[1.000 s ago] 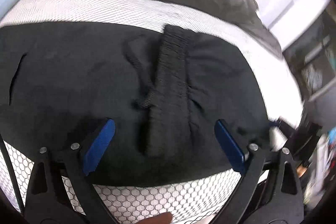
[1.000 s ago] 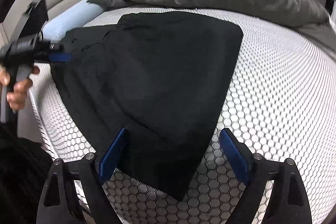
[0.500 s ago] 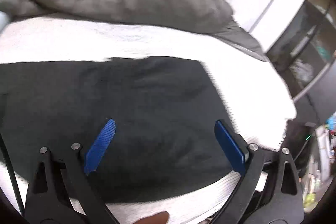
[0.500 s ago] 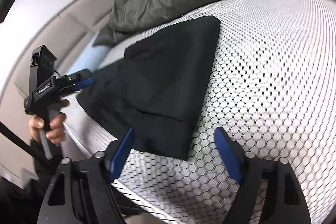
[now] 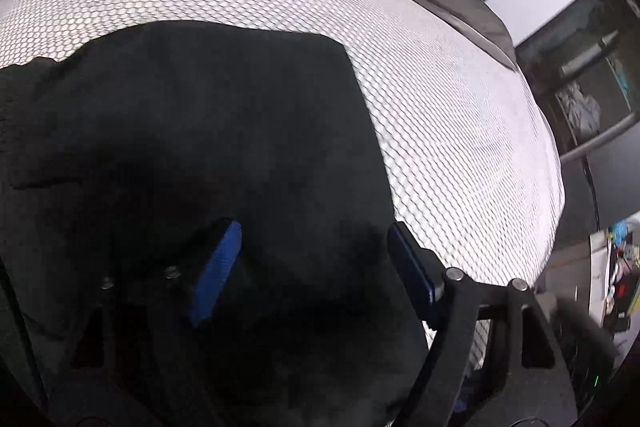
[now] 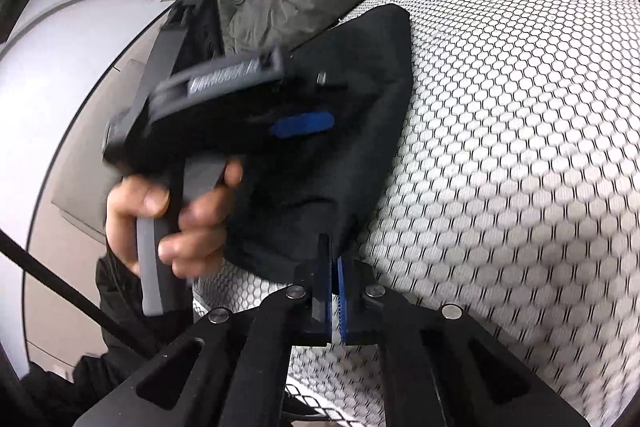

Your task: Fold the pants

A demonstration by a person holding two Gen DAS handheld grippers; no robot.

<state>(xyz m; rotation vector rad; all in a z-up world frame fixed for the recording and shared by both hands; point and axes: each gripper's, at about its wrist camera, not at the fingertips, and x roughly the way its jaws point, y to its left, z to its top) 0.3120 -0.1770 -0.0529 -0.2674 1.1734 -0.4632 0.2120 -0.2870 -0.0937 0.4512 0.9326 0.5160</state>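
My right tool (image 6: 334, 279) is clenched on the near corner of the black pants (image 6: 352, 131), which lie part-folded at the near edge of the bed (image 6: 520, 147). My left tool (image 5: 316, 267) is closing over the cloth at the same end, pads not yet pressing it; my left hand (image 6: 172, 215) is squeezing the trigger. The risk I see: the left pads may catch only the top layer, so the fold would split and drag crooked when both corners lift.

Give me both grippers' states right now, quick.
Left gripper: jaws closing, still apart, over the black pants.
Right gripper: shut on the pants' near corner.
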